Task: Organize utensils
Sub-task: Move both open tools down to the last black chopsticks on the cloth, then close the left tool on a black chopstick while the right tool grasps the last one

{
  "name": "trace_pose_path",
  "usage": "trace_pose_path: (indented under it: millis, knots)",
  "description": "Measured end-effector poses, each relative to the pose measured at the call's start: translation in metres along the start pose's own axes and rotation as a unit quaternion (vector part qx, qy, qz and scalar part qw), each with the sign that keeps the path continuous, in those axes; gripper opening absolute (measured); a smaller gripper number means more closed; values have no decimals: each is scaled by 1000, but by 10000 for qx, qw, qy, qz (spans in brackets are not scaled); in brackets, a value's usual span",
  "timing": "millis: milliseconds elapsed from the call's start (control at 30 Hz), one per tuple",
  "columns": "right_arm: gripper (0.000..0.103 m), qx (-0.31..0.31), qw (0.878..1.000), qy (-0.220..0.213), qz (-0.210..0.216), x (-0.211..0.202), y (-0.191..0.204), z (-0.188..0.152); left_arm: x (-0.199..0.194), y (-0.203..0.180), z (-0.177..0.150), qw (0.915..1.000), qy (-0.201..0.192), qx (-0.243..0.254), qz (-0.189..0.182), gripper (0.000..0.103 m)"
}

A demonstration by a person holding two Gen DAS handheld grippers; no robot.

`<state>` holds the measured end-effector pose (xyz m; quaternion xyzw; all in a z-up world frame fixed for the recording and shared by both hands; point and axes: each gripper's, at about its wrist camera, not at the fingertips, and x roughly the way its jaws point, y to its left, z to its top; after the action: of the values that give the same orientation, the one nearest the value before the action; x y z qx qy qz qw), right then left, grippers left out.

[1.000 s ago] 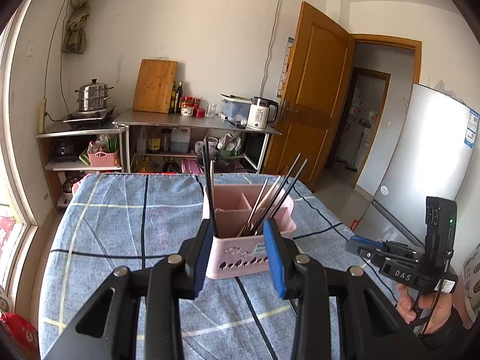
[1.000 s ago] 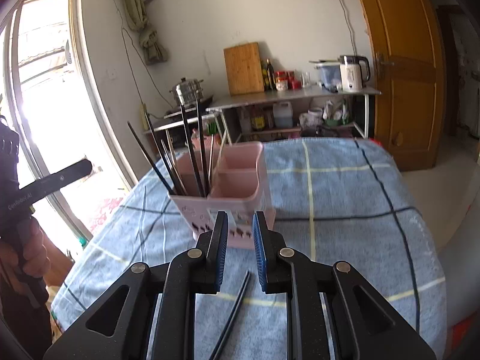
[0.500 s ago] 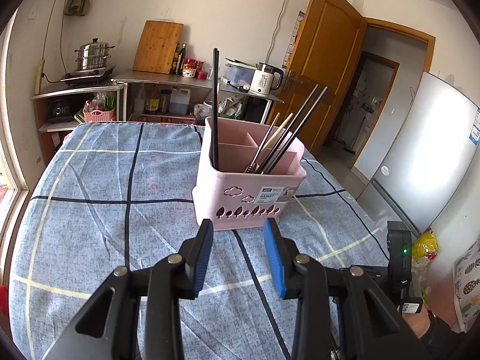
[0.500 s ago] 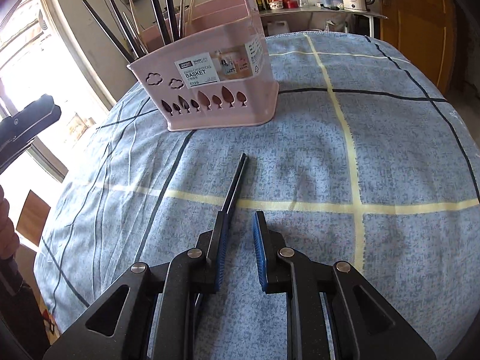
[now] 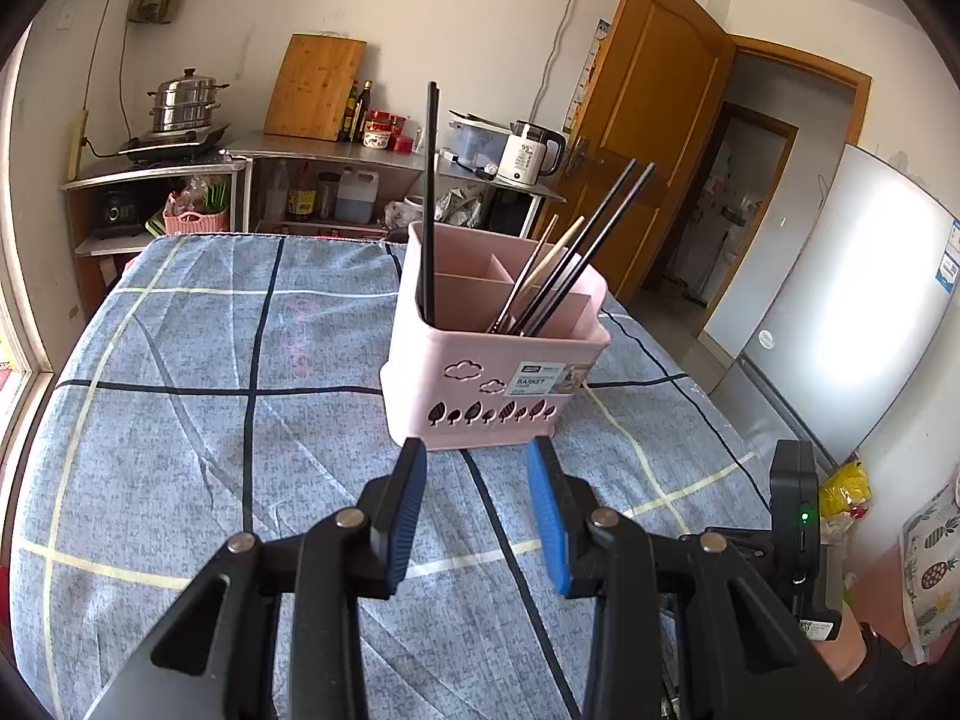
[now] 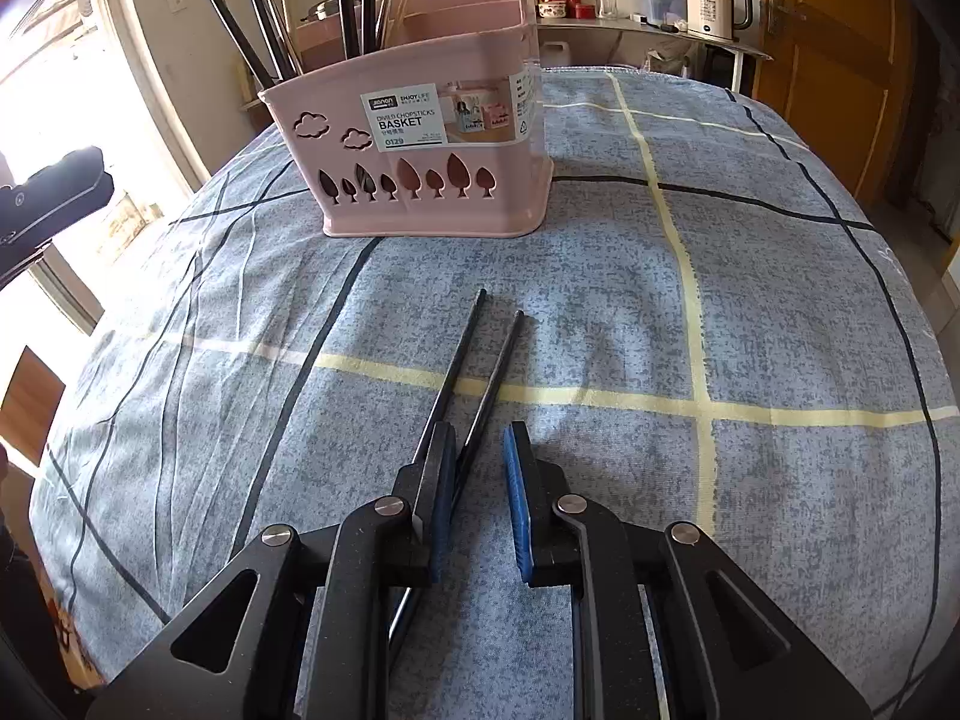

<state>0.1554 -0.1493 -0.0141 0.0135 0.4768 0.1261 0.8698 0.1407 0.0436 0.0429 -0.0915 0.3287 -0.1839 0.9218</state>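
Standing upright on the checked blue cloth (image 5: 180,420) that covers the surface is a pink divided basket (image 5: 498,372), its label and tree-shaped cutouts facing both tools. One black chopstick (image 5: 429,198) stands almost straight up in the basket's left compartment as the left camera sees it, and a bundle of chopsticks (image 5: 564,258), some black and some pale wood, leans out to the right from the next compartment.

The left tool (image 5: 477,510) hangs just short of the basket's front wall, its blue-padded fingers spread apart with nothing between them.

The right tool (image 6: 477,492) is low over the cloth, fingers parted. Two loose black chopsticks (image 6: 480,372) lie side by side on the cloth, well short of the basket, tips pointing toward it. Their near ends run in by the tool's left finger, one seeming to pass between the fingers and the other under the left one; neither is clamped.

Behind the surface, a steel counter (image 5: 336,147) holds a white kettle (image 5: 531,154) and a cutting board (image 5: 315,87) propped against the wall.
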Motion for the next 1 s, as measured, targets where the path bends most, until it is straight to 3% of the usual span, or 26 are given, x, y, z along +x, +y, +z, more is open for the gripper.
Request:
trace_pose_path:
  millis: [133,367,467,567,1000]
  knots:
    - [16,-19,10000,17,-50,2,6,2,3,0,-1,10000,59,-32,-1,36]
    - [17,-193,9988,21,452,5,19,0,7,8,-3,9998,125,-163,43,37]
    - [17,-389,9982,2,448,5,26,-2,11,8,-4,9995,228,-196,56,37]
    - [10,-249,9988,8,428,5,16,0,19,6,-8,9991,384,-197,52,36]
    - [11,554,9982,18,249,2,-45,17,94,-31,-32,9892,1443,-195,-162,36]
